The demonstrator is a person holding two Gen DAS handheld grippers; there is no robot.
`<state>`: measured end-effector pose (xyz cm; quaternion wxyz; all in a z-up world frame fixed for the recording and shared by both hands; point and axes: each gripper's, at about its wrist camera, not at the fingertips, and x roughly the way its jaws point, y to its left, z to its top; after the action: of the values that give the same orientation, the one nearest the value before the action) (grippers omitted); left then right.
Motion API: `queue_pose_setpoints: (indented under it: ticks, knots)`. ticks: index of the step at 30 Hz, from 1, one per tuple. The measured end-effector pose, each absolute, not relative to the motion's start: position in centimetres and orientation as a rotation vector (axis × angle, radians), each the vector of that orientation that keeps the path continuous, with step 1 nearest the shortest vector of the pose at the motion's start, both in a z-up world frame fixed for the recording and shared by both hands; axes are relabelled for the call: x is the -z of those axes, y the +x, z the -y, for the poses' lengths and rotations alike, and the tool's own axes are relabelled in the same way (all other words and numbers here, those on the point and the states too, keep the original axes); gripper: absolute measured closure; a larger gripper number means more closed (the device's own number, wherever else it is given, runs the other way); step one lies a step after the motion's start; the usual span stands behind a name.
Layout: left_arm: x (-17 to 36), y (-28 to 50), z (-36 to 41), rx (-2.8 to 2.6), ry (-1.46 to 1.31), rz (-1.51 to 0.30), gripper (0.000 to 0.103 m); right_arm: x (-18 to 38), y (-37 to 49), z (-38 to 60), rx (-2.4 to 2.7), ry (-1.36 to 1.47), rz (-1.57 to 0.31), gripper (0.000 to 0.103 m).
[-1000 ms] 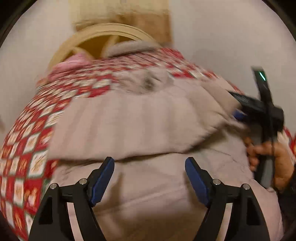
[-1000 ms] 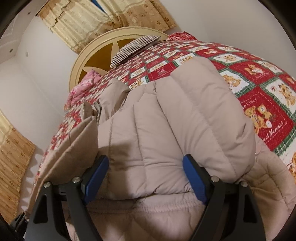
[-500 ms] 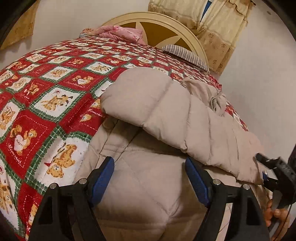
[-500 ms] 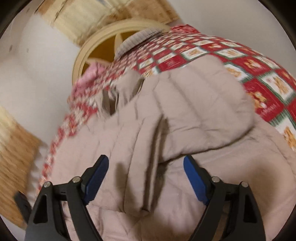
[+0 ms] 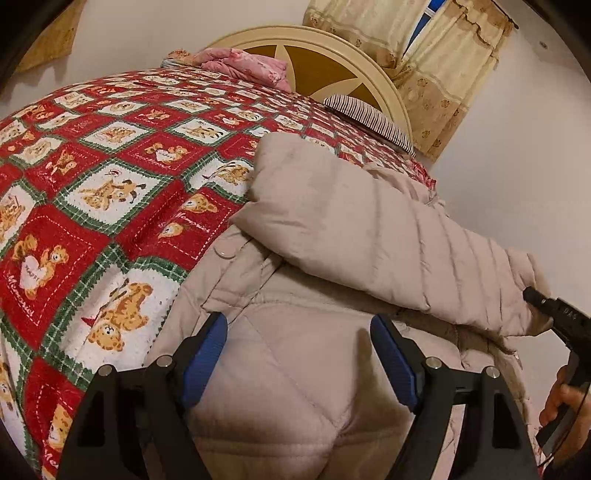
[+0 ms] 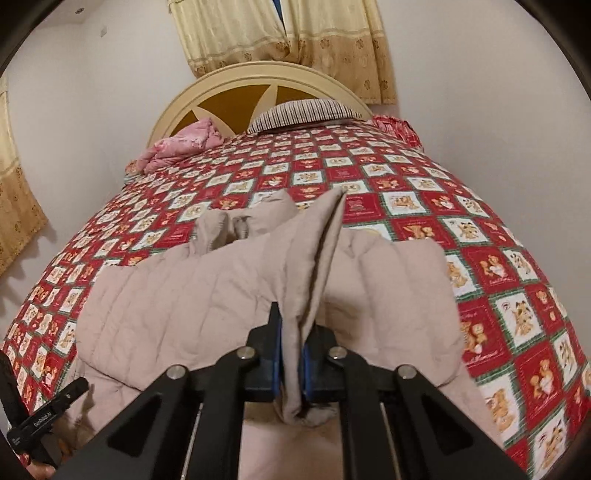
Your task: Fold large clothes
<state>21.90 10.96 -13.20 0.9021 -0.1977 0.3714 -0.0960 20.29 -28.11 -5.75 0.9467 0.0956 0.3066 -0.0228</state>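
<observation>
While the fold is only partly made, the item on view is one padded coat (image 5: 332, 369), beige, quilted in stitched channels and diamonds, lying across the near end of a bed with its collar (image 6: 225, 229) toward the headboard (image 6: 258, 85). Done so far, by the look of it: one sleeve (image 5: 369, 236) is laid across the body, its puffy tube shape holding a soft ridge. Left to do, as I judge it: the remaining sleeve or side, then the lengthwise folds, since the bulk is spread wide and uneven. Right tongs (image 6: 291, 369): blue pads closed tight on a raised pleat of coat fabric, which stands up in a thin tent between them. Left tongs (image 5: 299, 354): blue pads wide apart, hovering over the coat's lower panel, gripping nothing. Coat details: matte shell, one round snap (image 5: 223, 253) at the edge. Beneath: a quilt (image 5: 92, 206) in red, white and green squares with bear prints. Also present: striped pillow (image 6: 306, 110), pink bundle (image 6: 184, 144), cream patterned curtains (image 6: 280, 33).
</observation>
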Motion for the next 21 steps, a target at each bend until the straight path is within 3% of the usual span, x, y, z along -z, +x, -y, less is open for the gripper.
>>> queue_pose_setpoints:
  ticks: [8,15,18,20,21]
  knots:
    - [13.3,22.0,-10.8,0.195,-0.401,-0.772,0.023,13.8,22.5,28.9,0.123,0.164,-0.78,0.085]
    - [13.3,21.9,-10.8,0.195,-0.395,-0.777,0.022,13.7,22.4,29.5,0.115,0.205,-0.784,0.079]
    - [12.4,21.4,-10.7,0.199,-0.351,-0.796,0.022,12.9,21.8,29.8,0.084,0.25,-0.801,0.055]
    - [11.0,21.0,-10.5,0.202,-0.272,-0.81,0.022,11.7,20.8,30.1,0.066,0.27,-0.792,0.028]
    - [10.1,20.8,-10.4,0.205,-0.241,-0.795,0.022,10.3,19.6,30.2,0.077,0.259,-0.749,0.024]
